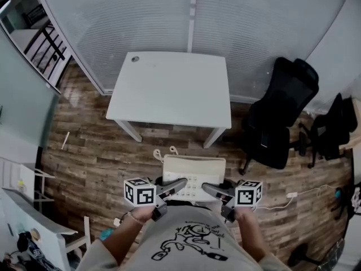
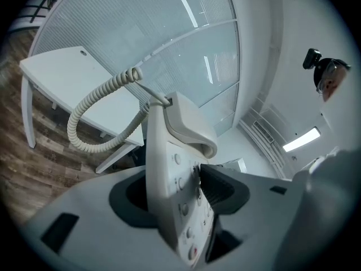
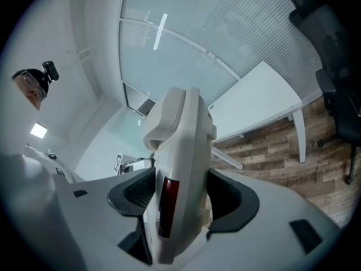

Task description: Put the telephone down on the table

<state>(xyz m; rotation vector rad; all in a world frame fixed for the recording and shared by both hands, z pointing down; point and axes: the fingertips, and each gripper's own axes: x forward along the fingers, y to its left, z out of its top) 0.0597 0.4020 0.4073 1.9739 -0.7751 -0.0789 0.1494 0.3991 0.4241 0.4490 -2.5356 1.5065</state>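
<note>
Left gripper (image 2: 176,193) clamped on phone (image 2: 162,151): one pad on the keypad face, the other on its back. Phone stands on edge between the jaws, nearly upright, handset (image 2: 189,123) seated at its top. Coiled cord (image 2: 93,114) loops out left from the handset end, hanging free. Behind: white table (image 2: 67,75), well apart; wood floor (image 2: 25,168); frosted glass wall (image 2: 169,33); ceiling light (image 2: 300,140).

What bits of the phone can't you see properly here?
- Head view: the telephone buttons are too small to read. Its near edge is covered by the left gripper and right gripper.
- Left gripper view: the cord runs behind the telephone, which hides its lower end.
- Right gripper view: the telephone shows edge-on, so its buttons cannot be seen.
</note>
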